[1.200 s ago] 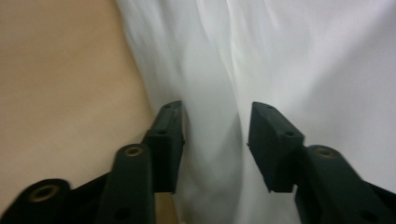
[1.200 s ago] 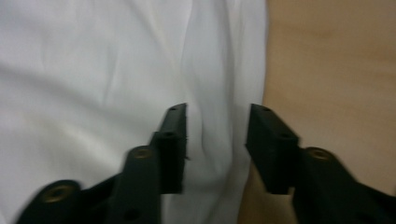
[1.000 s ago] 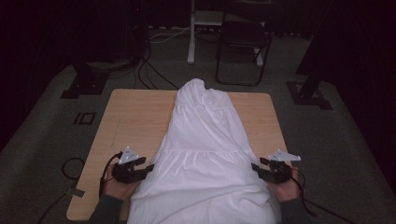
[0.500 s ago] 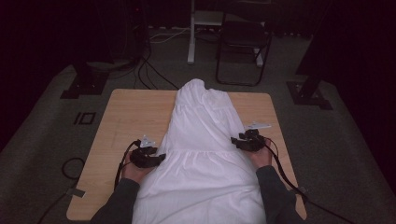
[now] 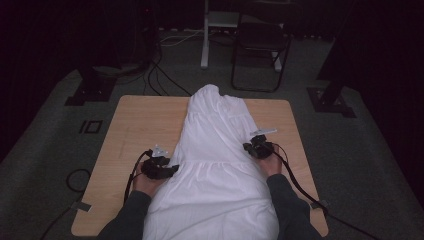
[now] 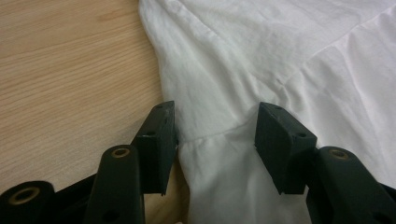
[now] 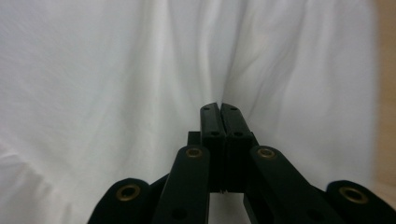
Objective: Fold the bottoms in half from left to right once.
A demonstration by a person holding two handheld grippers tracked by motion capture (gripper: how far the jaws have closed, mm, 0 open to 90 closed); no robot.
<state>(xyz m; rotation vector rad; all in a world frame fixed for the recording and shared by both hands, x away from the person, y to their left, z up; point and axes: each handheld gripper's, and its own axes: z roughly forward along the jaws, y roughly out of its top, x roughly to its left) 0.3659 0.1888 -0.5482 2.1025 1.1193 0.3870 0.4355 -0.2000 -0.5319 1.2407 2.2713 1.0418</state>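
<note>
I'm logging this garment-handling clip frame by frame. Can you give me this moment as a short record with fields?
surface: wooden table
item: white garment, laid lengthwise down the table's middle
left claw: jaws apart, straddling the garment's edge at a seam
right claw: jaws together, pinching a fold of the garment; they have just been closing
hands: one at each side of the garment

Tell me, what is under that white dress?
The white dress lies flat on the wooden table, whose bare top shows on both sides. Whatever else may lie beneath the cloth is covered and cannot be seen.
</note>
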